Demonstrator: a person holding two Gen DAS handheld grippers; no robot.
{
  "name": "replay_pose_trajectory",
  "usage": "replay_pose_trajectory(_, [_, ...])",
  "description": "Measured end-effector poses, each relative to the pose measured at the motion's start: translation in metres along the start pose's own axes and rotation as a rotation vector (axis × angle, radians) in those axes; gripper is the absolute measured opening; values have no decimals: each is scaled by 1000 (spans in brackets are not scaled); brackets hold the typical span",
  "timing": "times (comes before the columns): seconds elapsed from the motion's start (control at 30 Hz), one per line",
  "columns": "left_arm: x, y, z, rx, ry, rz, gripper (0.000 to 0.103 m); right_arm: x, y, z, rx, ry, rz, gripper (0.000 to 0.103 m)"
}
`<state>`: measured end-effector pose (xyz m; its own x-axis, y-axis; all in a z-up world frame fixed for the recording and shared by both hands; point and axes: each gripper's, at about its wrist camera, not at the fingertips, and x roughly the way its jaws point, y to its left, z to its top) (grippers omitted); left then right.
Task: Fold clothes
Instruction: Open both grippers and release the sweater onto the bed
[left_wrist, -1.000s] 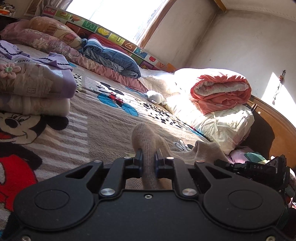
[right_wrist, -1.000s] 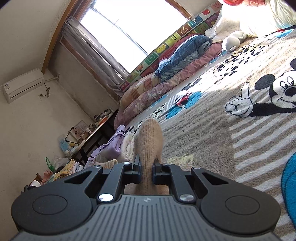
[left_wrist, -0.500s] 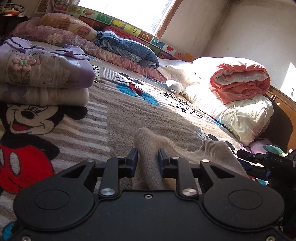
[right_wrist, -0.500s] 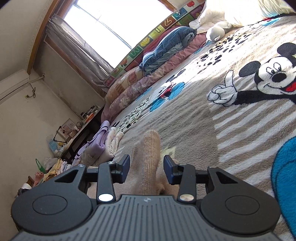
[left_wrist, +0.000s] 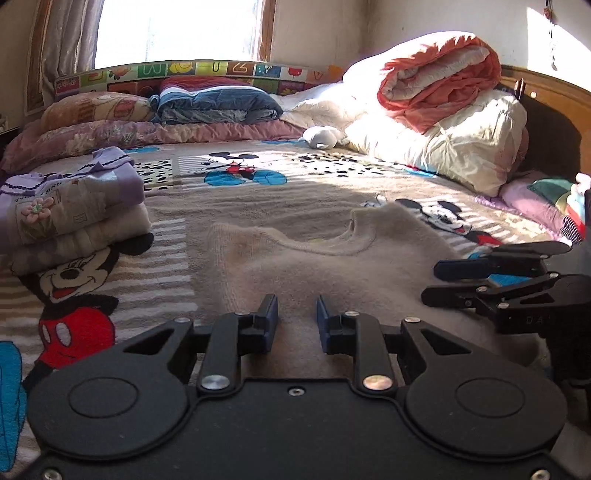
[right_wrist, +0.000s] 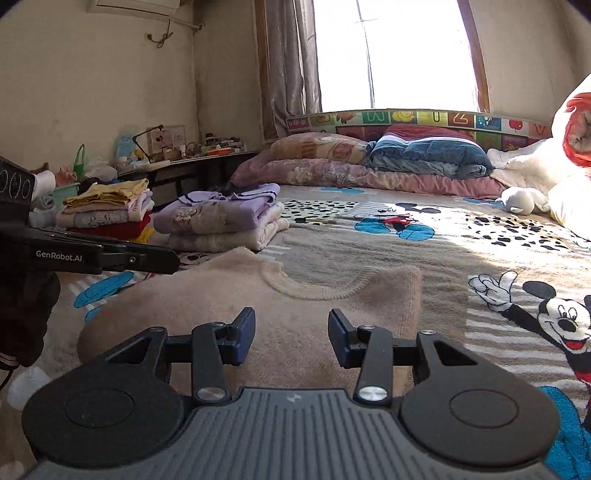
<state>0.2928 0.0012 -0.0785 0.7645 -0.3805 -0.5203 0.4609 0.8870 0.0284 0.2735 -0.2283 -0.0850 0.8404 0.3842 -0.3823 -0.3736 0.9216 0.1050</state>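
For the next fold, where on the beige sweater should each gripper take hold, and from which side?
The beige sweater lies flat on the bed, ribbed collar away from the grippers. Probably best: pinch the near hem, one corner each, coming in low from the near side so one finger slides beneath the edge. Left gripper and right gripper are both open above the fabric.
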Motion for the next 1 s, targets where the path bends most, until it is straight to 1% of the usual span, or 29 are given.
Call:
replay_pose_trajectory(0.03, [11,-4,-7,70,27,45,24,8,3,-4,-9,40,-25,48])
replay_pose_trajectory(0.13, [7,5,-1,35,13,16,24,20,-2,-12,29,82,-16,48])
replay_pose_trajectory(0.2, [-8,10,2,21,-61,-6,24,13,4,-7,-23,60,-26,48])
replay_pose_trajectory(0.27, [-15,14,5,-7,-103,-56,24,6,4,-2,-32,19,-18,48])
replay_pose_trajectory(0.3, [-12,14,5,-10,-99,-67,25,4,0,-1,-7,4,-13,48])
replay_pose_trajectory(0.33, [-3,12,3,-1,-50,-66,29,6,-5,-1,21,7,-4,49])
replay_pose_trajectory(0.37, [11,7,-3,41,24,-54,29,15,-12,-3,44,70,-12,49])
replay_pose_trajectory(0.4, [11,7,-4,41,19,-60,29,24,-18,-6,67,130,-19,49])
replay_pose_trajectory(0.43, [11,8,-3,40,14,-67,30,21,-22,-5,91,118,-7,49])
replay_pose_trajectory(0.47, [7,11,3,36,4,-77,30,18,-25,-5,114,106,5,48])
replay_pose_trajectory(0.5, [2,13,10,51,-37,-79,30,14,-25,-1,98,75,17,48])
replay_pose_trajectory(0.53, [1,16,16,59,-64,-84,30,11,-25,3,80,45,29,48])
replay_pose_trajectory(0.6, [8,23,27,51,-91,-86,30,15,-23,18,-40,2,13,48])
replay_pose_trajectory(0.63, [15,29,30,35,-114,-87,30,22,-31,18,-30,7,16,48])
replay_pose_trajectory(0.7, [29,37,30,-20,-111,-131,30,36,-45,18,-9,17,22,49])
replay_pose_trajectory(0.77, [46,34,20,2,-39,-136,31,49,-60,18,11,28,28,49])
replay_pose_trajectory(0.8, [52,29,14,47,-8,-117,31,56,-68,18,22,33,31,49])
replay_pose_trajectory(0.83, [52,31,13,33,-5,-117,32,63,-75,17,35,39,35,49])
replay_pose_trajectory(0.87, [52,33,11,20,-3,-118,36,70,-87,12,111,65,66,49])
replay_pose_trajectory(0.9, [52,34,10,7,0,-118,38,77,-99,7,186,90,96,49])
replay_pose_trajectory(0.97, [53,36,8,-9,-2,-121,39,81,-108,2,258,103,136,49])
replay_pose_trajectory(1.0, [52,36,7,-11,-5,-118,39,81,-110,1,273,107,144,49])
